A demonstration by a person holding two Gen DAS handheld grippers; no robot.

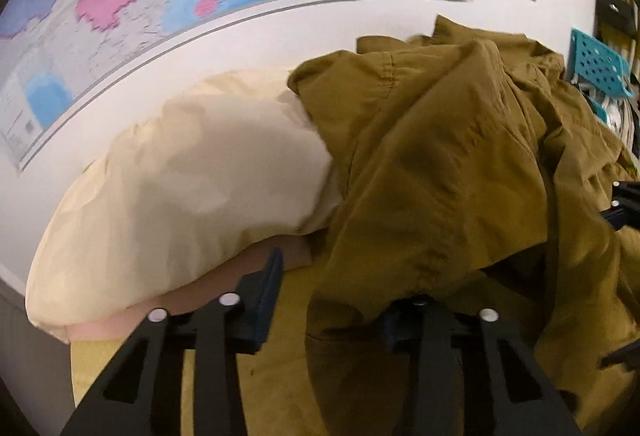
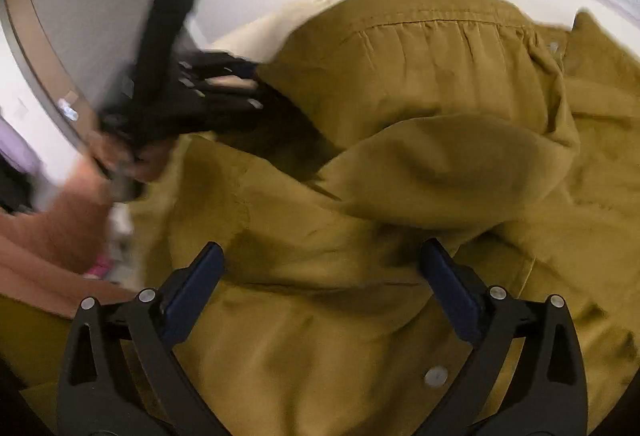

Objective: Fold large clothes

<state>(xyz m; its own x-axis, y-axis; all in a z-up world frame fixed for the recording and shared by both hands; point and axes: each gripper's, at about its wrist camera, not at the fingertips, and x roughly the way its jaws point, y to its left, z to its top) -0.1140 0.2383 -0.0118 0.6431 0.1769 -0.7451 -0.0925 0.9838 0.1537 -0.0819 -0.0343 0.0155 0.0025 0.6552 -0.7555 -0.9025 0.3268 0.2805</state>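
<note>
The mustard jacket (image 2: pixel 400 140) lies rumpled across the middle and right of both frames, no neat fold visible, so most folding remains. The left gripper (image 1: pixel 340 300) stands wide, cloth draped over one finger. The right gripper (image 2: pixel 320 276) gapes open, gripping nothing.

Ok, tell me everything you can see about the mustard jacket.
The jacket is mustard-olive woven cloth, matte and thin-looking, with a gathered stitched seam and a metal snap. It lies crumpled in loose folds on the bed, one edge overlapping the cream pillow. The left gripper is open, one finger buried in its folds. The right gripper hangs open above it.
</note>
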